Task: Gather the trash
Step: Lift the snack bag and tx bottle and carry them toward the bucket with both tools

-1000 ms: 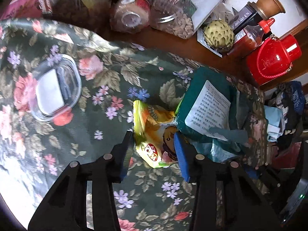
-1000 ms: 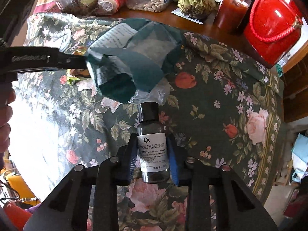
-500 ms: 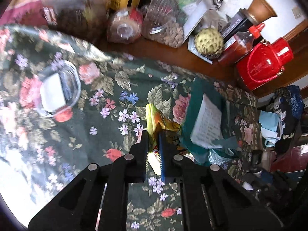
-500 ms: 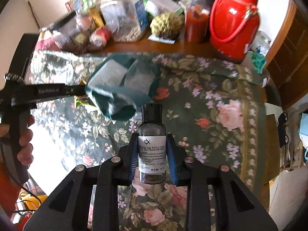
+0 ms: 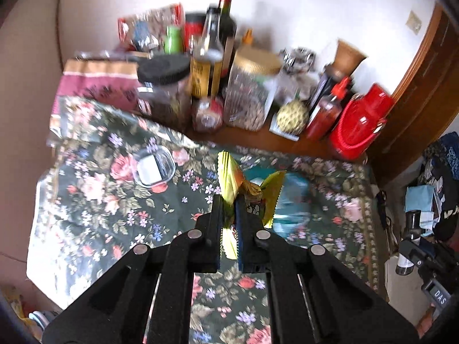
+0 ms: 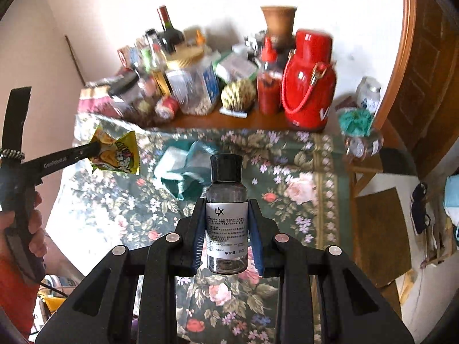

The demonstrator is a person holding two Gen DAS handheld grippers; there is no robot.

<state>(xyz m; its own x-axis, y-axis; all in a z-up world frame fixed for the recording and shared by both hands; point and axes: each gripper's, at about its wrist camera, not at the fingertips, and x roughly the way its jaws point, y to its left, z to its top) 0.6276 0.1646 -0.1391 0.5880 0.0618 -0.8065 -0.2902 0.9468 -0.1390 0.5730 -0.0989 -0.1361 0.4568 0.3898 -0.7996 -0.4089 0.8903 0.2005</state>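
Observation:
My left gripper (image 5: 229, 215) is shut on a crumpled yellow snack wrapper (image 5: 246, 189) and holds it in the air above the floral tablecloth (image 5: 120, 206). In the right wrist view the same left gripper (image 6: 96, 146) shows at the far left with the yellow wrapper (image 6: 117, 154) pinched at its tip. My right gripper (image 6: 226, 223) is shut on a small clear bottle (image 6: 226, 215) with a black cap and a white label, held upright above the cloth. A crumpled teal bag (image 6: 183, 169) with a white label lies on the cloth beyond the bottle; the teal bag (image 5: 292, 200) sits behind the wrapper.
A clear lidded container (image 5: 153, 167) rests on the cloth at the left. Along the wall stand jars, bottles, a scaly green fruit (image 6: 238, 94), a red sauce bottle (image 6: 268, 86) and a red thermos (image 6: 308, 83). A hand (image 6: 34, 223) grips the left tool's handle. A wooden door frame (image 6: 413, 57) is at the right.
My left gripper shut on the yellow wrapper and lifted it off the cloth. The right gripper rose with the bottle, away from the teal bag. Both views now tilt up toward the wall.

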